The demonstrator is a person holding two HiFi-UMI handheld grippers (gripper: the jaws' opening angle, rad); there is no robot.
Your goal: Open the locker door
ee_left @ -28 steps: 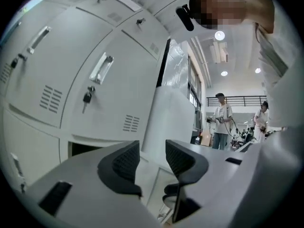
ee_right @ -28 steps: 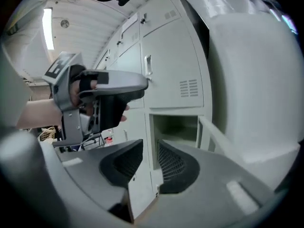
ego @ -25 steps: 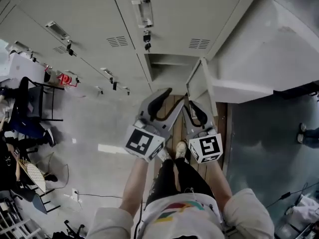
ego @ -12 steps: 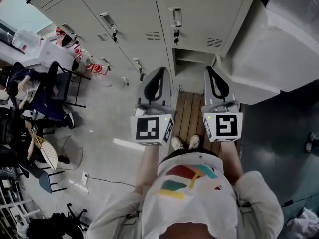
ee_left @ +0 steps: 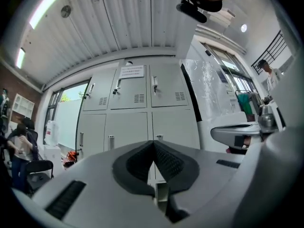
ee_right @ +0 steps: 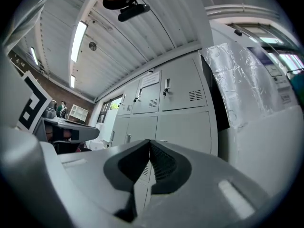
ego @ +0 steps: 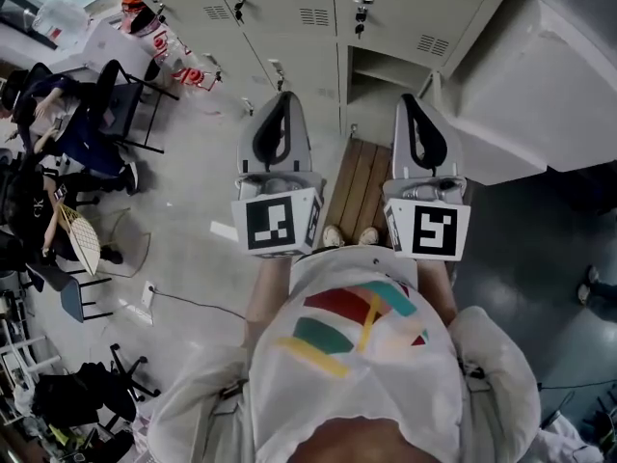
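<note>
A bank of grey lockers (ego: 289, 8) runs across the top of the head view. One bottom compartment (ego: 384, 70) stands open, its door (ego: 431, 93) swung out to the right. My left gripper (ego: 281, 97) is held well back from the lockers, left of the open compartment, jaws shut and empty. My right gripper (ego: 409, 99) is level with it in front of the open door, also shut on nothing. In the left gripper view the shut left gripper (ee_left: 153, 141) points at the lockers (ee_left: 142, 99). The right gripper (ee_right: 149, 140) faces the lockers (ee_right: 180, 103) too.
A wooden slatted platform (ego: 362, 186) lies on the floor before the open compartment, with the person's shoes (ego: 349, 237) at its near end. A big white plastic-wrapped unit (ego: 540, 85) stands at the right. Chairs (ego: 106, 114) and seated people fill the left; a cable (ego: 193, 302) crosses the floor.
Both grippers have drawn back from the open locker door and now sit side by side. The left jaws went from wide open to shut, and the right jaws closed too.
</note>
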